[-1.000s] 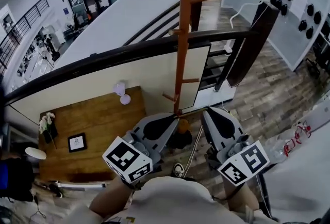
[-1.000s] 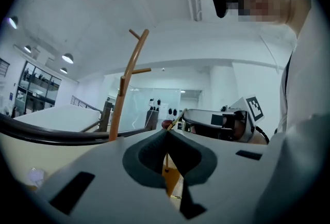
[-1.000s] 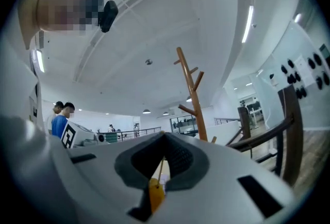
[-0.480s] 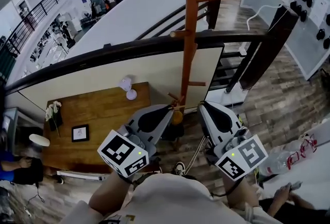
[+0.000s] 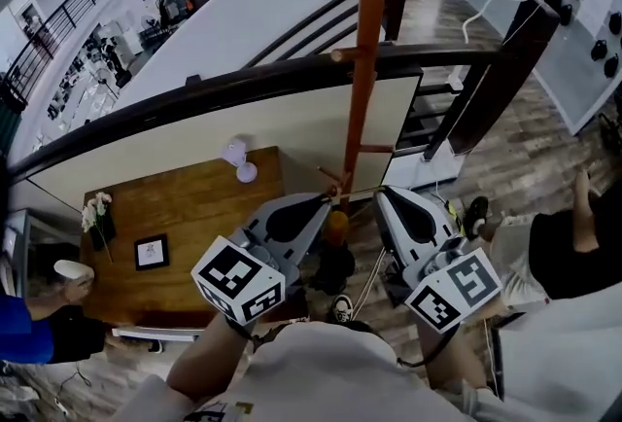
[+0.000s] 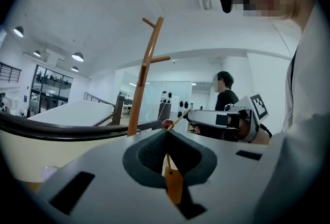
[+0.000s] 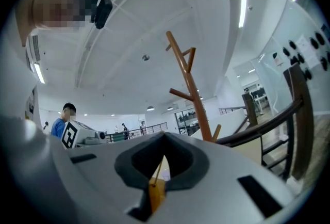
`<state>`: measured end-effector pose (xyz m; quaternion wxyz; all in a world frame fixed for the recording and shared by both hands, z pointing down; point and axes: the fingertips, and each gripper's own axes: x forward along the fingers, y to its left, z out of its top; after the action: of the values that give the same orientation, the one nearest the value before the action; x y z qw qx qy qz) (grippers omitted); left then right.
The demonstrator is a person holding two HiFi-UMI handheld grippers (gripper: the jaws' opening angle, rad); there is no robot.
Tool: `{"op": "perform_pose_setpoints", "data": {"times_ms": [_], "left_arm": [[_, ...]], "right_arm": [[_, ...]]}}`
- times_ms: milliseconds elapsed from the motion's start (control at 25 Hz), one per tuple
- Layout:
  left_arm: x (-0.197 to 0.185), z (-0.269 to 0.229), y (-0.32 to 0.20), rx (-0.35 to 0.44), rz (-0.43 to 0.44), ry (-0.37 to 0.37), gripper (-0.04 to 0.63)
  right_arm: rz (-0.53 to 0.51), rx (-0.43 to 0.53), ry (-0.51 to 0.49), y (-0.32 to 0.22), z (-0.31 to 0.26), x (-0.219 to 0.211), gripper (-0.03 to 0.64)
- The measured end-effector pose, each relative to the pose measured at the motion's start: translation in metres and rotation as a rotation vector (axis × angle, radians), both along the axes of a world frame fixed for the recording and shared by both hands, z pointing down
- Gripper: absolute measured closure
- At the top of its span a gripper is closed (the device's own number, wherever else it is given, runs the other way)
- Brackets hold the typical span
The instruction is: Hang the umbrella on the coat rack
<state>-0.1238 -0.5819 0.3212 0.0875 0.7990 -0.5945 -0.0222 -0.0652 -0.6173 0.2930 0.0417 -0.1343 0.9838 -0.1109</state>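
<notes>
The left gripper [image 5: 325, 200] and right gripper [image 5: 381, 192] have been rising toward the coat rack [image 5: 367, 70]. Both are clamping the loop cord [image 5: 352, 193], and the umbrella [image 5: 336, 260] is dangling between them. Next, the cord likely needs lifting over 1 low peg [image 5: 328, 176].

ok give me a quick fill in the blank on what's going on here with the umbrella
The left hand-held gripper and the right hand-held gripper are both ___ on the thin cord. The umbrella hangs ___ that stretched cord. It is ___ yet on a peg of the coat rack.
Missing words: shut; below; not.
</notes>
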Motion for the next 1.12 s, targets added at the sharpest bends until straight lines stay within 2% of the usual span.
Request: {"op": "perform_pose_setpoints", "data": {"times_ms": [400,760,1120], "left_arm": [[-0.02,0.058,-0.027,-0.067,0.043,0.045,0.592],[-0.051,0.134,-0.062,-0.183,0.042,0.078,0.592],[-0.073,0.23,-0.086,-0.319,0.045,0.155,0.592]], "right_arm": [[0.068,-0.065,0.074,-0.023,0.054,-0.02,0.614],[0.101,-0.132,0.172,-0.06,0.132,-0.051,0.614],[0.125,-0.228,0.26,-0.088,0.227,-0.075,0.614]]}}
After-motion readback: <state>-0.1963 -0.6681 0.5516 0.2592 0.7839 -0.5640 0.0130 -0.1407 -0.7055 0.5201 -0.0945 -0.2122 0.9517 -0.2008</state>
